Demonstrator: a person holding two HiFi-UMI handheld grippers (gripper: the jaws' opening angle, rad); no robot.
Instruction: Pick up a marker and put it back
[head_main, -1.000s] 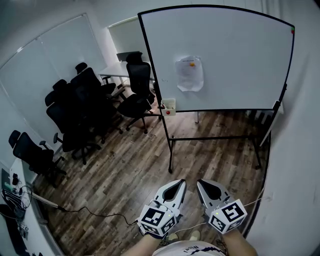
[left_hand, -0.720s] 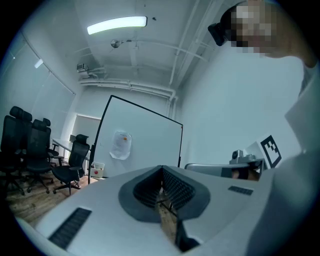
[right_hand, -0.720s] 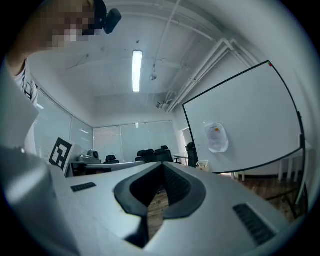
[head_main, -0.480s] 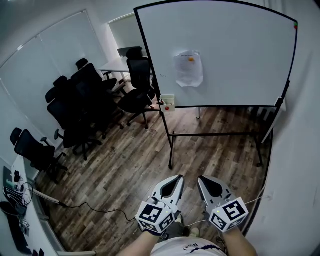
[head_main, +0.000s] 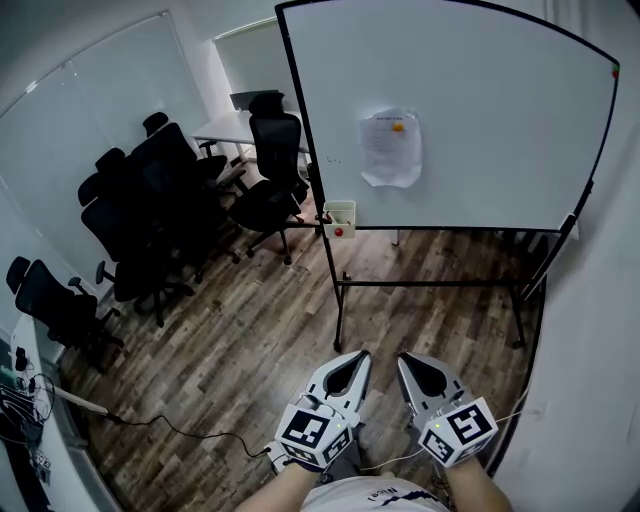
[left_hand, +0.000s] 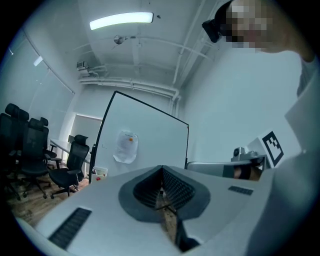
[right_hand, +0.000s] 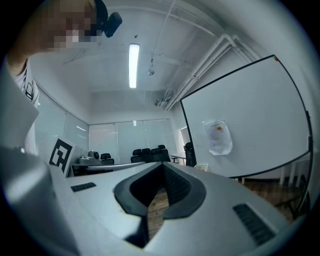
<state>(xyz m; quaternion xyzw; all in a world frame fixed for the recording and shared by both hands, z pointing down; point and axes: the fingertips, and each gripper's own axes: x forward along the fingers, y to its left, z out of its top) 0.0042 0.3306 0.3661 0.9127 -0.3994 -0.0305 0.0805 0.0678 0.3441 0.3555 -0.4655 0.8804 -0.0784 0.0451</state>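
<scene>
No marker shows clearly. A small white holder box (head_main: 339, 213) with a red dot below it hangs at the lower left edge of the whiteboard (head_main: 480, 110); what it holds is too small to tell. My left gripper (head_main: 357, 358) and right gripper (head_main: 407, 360) are held side by side near my body, well short of the board, both shut with nothing between the jaws. In the left gripper view the shut jaws (left_hand: 162, 170) point toward the whiteboard (left_hand: 150, 140) and the box (left_hand: 100, 171). In the right gripper view the gripper (right_hand: 162, 166) is shut too.
A paper sheet (head_main: 390, 148) is stuck on the board. The board's black stand (head_main: 340, 300) rests on wood flooring. Several black office chairs (head_main: 150, 220) crowd the left, with a desk (head_main: 225, 128) behind. A cable (head_main: 160, 425) runs over the floor at lower left. A wall is close on the right.
The view has swung a little, so the whiteboard sits further right and lower in frame. Both grippers stay shut and side by side.
</scene>
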